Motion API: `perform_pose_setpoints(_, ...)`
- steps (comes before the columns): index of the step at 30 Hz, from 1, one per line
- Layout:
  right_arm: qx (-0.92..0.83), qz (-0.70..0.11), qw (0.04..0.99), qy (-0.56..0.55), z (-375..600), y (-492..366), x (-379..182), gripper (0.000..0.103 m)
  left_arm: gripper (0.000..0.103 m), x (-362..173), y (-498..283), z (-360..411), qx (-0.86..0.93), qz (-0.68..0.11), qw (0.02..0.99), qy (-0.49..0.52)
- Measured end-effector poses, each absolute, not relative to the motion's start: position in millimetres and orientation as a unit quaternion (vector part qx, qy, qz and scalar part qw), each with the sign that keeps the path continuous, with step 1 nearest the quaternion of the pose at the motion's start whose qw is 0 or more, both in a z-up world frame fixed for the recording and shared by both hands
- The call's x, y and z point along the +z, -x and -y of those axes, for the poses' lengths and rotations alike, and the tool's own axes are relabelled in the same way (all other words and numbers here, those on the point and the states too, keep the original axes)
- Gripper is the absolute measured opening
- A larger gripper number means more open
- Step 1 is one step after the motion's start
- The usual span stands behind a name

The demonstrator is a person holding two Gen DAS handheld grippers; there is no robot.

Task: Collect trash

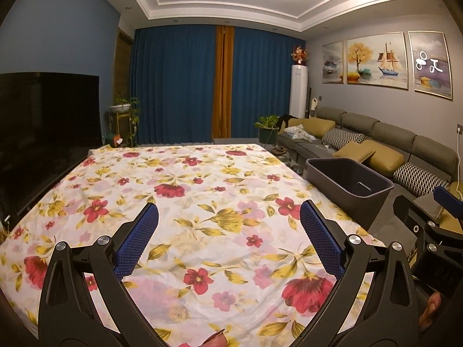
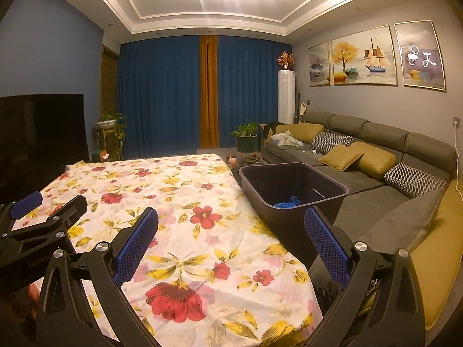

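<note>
Item one, my working surface: the desk under a floral cloth, bare across its whole top in both wrist views, so I have free room to sweep over it. Its far edge runs in front of the blue curtains; its left edge sits close to the dark television; its right edge drops away just beside the bin. Item two, the bin: dark, open-topped, standing off the desk's right edge between the desk and the grey sofa, its near wall almost against the hanging cloth. Item three, the trash: a crumpled blue piece lying in the bottom of the bin, seen only from my right wrist; from my left wrist the bin's floor looks dark and I cannot make it out. Item four, my left tongs: held low over the near half of the desk, pointing along it toward the curtains, blue pads wide apart, nothing between them. Item five, my right tongs: level with the left ones and just to their right, hanging over the desk's right edge so the right pad overlaps the bin's near corner, pads likewise spread and gripping nothing. Each tool shows at the margin of the other's view.
</note>
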State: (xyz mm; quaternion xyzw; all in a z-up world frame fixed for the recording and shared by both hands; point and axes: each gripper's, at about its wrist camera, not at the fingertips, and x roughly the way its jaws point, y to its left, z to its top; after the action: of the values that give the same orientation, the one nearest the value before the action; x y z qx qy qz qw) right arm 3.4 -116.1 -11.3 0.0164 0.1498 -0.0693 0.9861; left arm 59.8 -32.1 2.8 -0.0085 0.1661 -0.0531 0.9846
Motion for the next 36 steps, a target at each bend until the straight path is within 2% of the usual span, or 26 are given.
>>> perform_pose_setpoints(36,-0.071,-0.140,0.987,-0.030,120.3,4.5,-5.8,0.097,0.097,7.7,-55.3,30.4,-0.050,-0.160,0.986,0.009)
